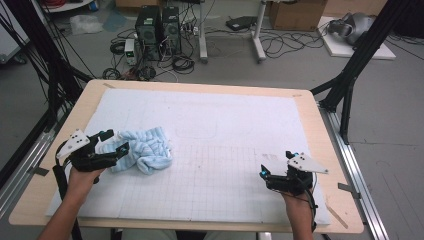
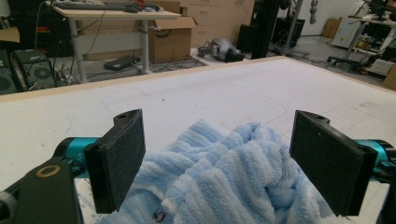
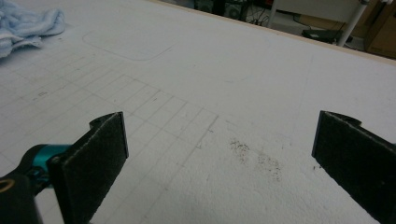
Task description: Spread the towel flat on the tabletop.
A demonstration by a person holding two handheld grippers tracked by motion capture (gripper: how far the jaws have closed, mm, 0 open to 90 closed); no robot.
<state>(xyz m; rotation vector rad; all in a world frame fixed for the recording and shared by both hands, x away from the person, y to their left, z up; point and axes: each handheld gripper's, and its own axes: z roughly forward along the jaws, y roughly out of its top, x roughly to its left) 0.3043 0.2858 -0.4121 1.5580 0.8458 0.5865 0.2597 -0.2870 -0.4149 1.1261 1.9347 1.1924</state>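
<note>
Crumpled pale-blue ribbed terry towel (image 1: pixel 141 150) | heaped at left of white gridded foam surface (image 1: pixel 225 125) | likely soft, light, limp; pinch a raised fold | left tool (image 2: pixel 217 163) wide open, straddling towel, gripping nothing | right tool (image 3: pixel 219 163) wide open, empty, well apart

Your left tongs (image 1: pixel 114 142): black body, grey three-cornered plate with dark dots, teal collars, flat black felt-faced jaws, black cable. Your right tongs (image 1: pixel 263 171): same build. Your forearms: bare, no sleeves.
</note>
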